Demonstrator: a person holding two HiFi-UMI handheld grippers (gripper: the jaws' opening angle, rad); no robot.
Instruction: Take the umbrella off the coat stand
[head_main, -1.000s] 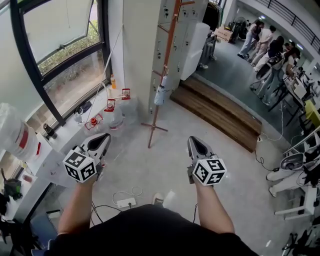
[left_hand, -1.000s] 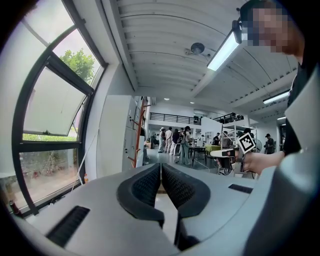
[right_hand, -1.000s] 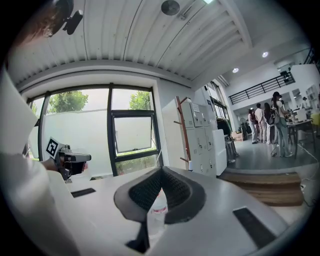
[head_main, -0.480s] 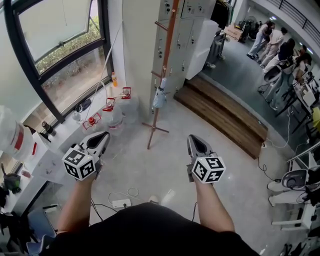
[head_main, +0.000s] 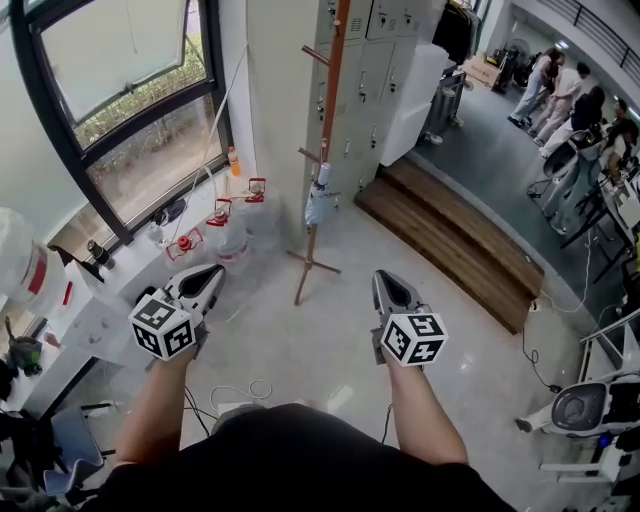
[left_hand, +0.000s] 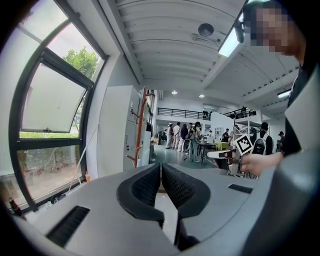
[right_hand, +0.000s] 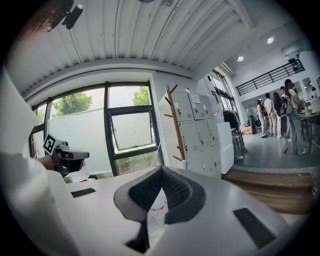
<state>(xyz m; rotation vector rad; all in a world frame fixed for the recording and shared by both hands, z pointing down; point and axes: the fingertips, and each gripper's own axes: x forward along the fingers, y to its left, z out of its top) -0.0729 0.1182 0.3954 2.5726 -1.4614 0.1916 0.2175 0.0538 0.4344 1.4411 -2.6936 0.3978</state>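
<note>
The coat stand is a tall orange-brown pole with short pegs, standing on the floor ahead of me by the lockers. A folded pale blue umbrella hangs from a low peg, pointing down. My left gripper and right gripper are held side by side, well short of the stand, both shut with nothing in them. The left gripper view shows the stand beyond the jaws. In the right gripper view the stand rises above the jaws and only the umbrella's top shows.
Large water bottles with red handles stand left of the stand, below the window. Grey lockers and a wooden step lie behind it. A cable lies on the floor near me. People stand far back right.
The view has shifted a little towards the coat stand, and its base now sits slightly nearer. Both grippers keep the same pose and stay shut.
</note>
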